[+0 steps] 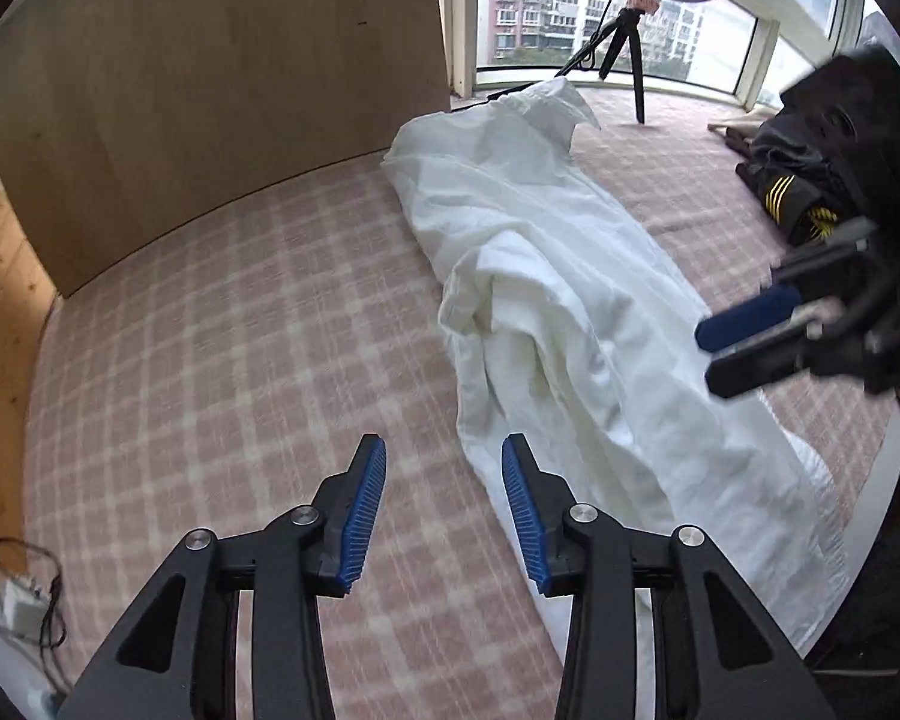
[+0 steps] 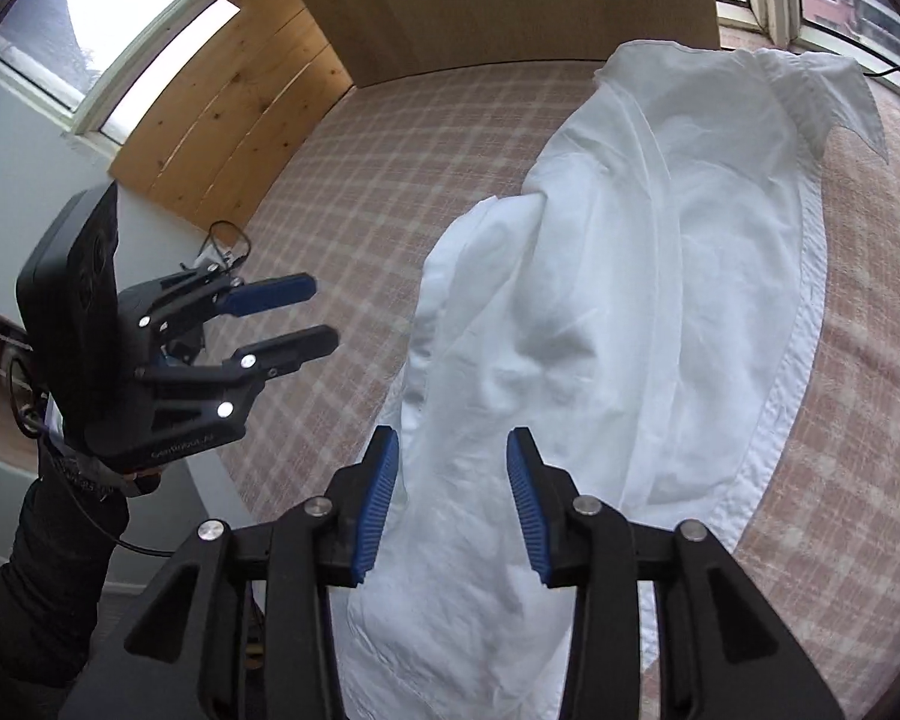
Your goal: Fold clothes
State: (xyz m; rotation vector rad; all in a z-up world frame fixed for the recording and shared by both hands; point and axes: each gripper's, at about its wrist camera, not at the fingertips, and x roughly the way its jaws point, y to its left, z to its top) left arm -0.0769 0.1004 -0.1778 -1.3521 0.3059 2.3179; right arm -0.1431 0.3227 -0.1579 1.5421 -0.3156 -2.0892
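Note:
A white shirt (image 1: 546, 276) lies lengthwise and rumpled on the pink checked bed cover (image 1: 222, 330), its collar (image 1: 552, 99) toward the window. My left gripper (image 1: 444, 441) stands open over bare cover just left of the shirt's near part, with nothing between its fingers. My right gripper (image 1: 705, 360) enters from the right, over the shirt's right edge. In the right wrist view, my right gripper (image 2: 453, 435) is open above the shirt (image 2: 618, 300), whose cloth shows in the gap but is not pinched. My left gripper (image 2: 327, 311) is open at the left, held by a dark-sleeved arm.
A wooden board (image 1: 210, 90) stands along the bed's far left side. A tripod (image 1: 624, 54) with a ring light stands at the window. A dark garment with yellow stripes (image 1: 792, 180) lies at the far right. Cables and a small device (image 1: 24, 606) sit off the bed's left edge.

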